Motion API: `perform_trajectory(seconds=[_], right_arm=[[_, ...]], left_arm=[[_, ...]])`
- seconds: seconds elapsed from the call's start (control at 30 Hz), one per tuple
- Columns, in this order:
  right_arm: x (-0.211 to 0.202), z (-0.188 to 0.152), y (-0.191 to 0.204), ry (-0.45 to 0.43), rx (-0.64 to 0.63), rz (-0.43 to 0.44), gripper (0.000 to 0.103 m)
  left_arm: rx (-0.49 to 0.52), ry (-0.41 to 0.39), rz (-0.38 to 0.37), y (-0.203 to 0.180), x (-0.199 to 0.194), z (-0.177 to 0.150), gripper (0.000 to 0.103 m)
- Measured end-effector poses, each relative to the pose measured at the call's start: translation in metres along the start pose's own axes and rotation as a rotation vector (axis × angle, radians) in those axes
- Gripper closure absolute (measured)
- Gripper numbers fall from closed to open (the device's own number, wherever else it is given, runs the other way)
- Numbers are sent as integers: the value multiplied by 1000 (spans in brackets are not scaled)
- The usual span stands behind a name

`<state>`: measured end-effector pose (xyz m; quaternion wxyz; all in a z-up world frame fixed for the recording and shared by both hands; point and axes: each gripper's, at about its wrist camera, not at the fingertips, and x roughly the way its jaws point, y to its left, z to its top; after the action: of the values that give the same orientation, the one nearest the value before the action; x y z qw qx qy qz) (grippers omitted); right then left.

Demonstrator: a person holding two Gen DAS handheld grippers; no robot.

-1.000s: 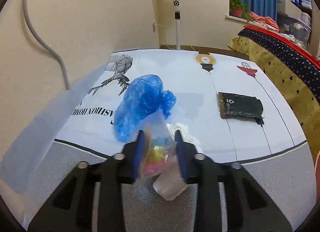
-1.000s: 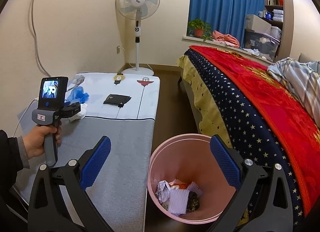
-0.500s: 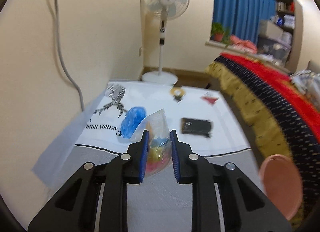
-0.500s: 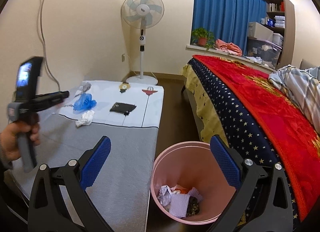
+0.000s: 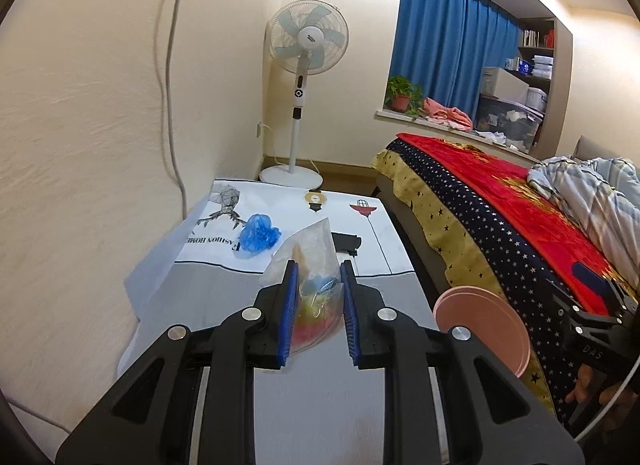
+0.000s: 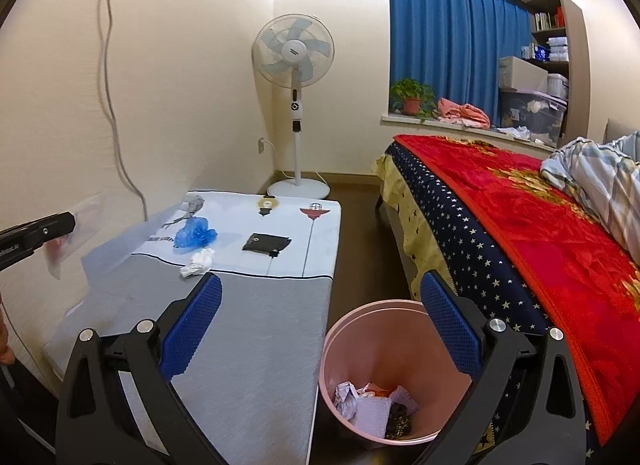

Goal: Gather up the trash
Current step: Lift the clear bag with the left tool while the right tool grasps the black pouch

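Left tongs clamp a clear bag of colourful scraps, raised above the table. Right tongs gape wide, empty, over the pink bin beside the table.

bin pink | crumpled bag blue | wrapper black

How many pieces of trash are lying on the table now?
3: a blue plastic bag at the far left, a crumpled white tissue just in front of it, and a black packet to their right. None seems hidden.
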<state>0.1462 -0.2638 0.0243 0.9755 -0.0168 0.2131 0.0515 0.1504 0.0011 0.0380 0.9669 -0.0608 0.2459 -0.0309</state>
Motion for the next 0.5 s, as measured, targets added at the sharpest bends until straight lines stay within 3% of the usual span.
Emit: perform_trajectory(seconds=[0.27, 0.5], right_arm=[[0, 2, 7, -2, -16, 14, 5], [84, 20, 18, 77, -3, 56, 5]], left_arm=[[-8, 12, 18, 17, 6, 10, 82], [-14, -1, 2, 16, 46, 31, 82]])
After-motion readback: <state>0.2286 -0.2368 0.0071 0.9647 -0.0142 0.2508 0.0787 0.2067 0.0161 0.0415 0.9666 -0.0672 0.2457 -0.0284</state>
